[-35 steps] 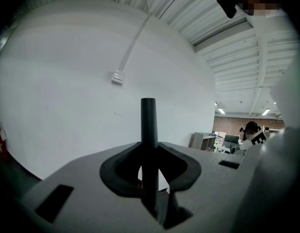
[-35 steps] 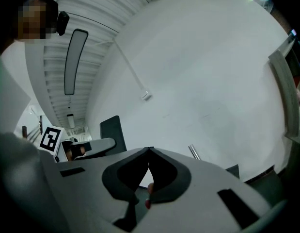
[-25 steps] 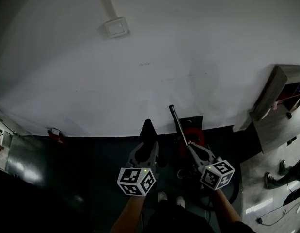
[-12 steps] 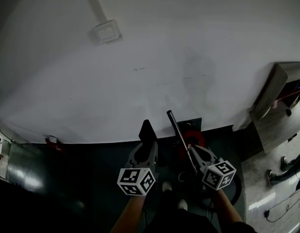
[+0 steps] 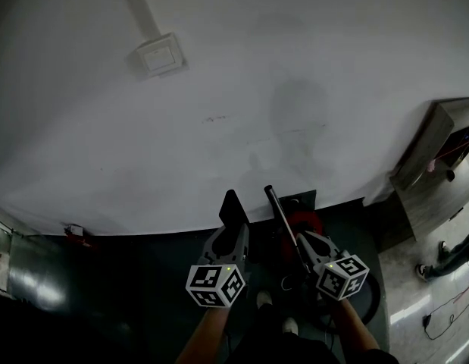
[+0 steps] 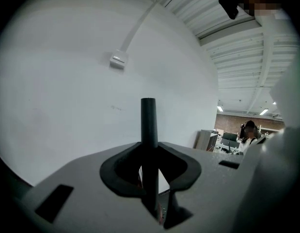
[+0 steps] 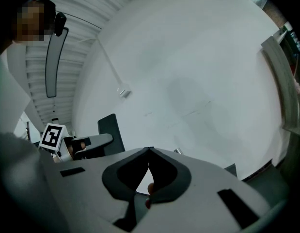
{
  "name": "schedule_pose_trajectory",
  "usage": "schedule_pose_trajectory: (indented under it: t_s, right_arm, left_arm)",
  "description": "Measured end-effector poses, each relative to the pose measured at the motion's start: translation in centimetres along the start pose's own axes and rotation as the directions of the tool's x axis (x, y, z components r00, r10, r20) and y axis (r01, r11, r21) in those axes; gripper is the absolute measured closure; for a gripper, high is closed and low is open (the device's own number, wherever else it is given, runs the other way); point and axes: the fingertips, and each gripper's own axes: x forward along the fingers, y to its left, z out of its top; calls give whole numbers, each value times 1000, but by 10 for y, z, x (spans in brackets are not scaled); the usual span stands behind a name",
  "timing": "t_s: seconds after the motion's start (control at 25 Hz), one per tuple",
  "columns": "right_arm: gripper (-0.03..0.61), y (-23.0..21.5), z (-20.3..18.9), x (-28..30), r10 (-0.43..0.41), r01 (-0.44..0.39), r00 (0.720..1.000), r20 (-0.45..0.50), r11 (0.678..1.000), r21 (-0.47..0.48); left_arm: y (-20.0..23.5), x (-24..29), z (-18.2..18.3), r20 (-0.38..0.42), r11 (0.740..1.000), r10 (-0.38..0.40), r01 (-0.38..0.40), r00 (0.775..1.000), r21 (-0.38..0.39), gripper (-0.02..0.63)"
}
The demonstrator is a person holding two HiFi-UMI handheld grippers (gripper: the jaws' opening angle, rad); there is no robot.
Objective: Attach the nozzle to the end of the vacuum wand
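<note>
In the head view my left gripper (image 5: 232,232) is shut on a flat black nozzle (image 5: 234,206) that sticks out ahead of its jaws towards the white wall. The left gripper view shows the nozzle (image 6: 149,123) standing upright between the closed jaws. Just to the right, my right gripper (image 5: 305,240) is shut on the thin grey vacuum wand (image 5: 278,211), whose free end slants up and left, a short way from the nozzle. In the right gripper view the jaws (image 7: 149,150) meet at the tips. Only the wand's end (image 7: 178,151) peeks over them, with the nozzle (image 7: 111,132) at the left.
A red vacuum body (image 5: 304,220) sits on the dark floor under the wand. The white wall (image 5: 242,89) fills the front, with a switch box (image 5: 160,54) and conduit. A grey cabinet (image 5: 439,154) stands at the right, cables (image 5: 446,309) lie beyond it. My shoes (image 5: 266,300) are below.
Both grippers, with nozzle and wand still held, have come closer to the wall. The wall box has slid up and left in the head view. The gap between nozzle and wand looks much the same.
</note>
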Motion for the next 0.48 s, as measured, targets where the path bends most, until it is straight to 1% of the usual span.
schedule_pose_trajectory:
  t_s: [0.12,0.24,0.4,0.48]
  right_arm:
    - [561,-3,3,14,-25,25,1000,6,1000,13]
    - [561,-12,0,26,-55,55,998,-4,998,-11]
    - [561,-22,-3,41,-91,91,996,-11,996,-12]
    - [561,-23,-2,49,-105,105,994,-8,994,6]
  left_arm:
    - [12,14,-1,-8,1000,-19,19,1000,-5,528]
    - [24,29,-2,-19,999,-36,36,999,-13,529]
    - [37,48,-3,-32,997,-70,69,997,-46,529]
    - [42,55,-2,-40,995,-89,87,995,-58,528]
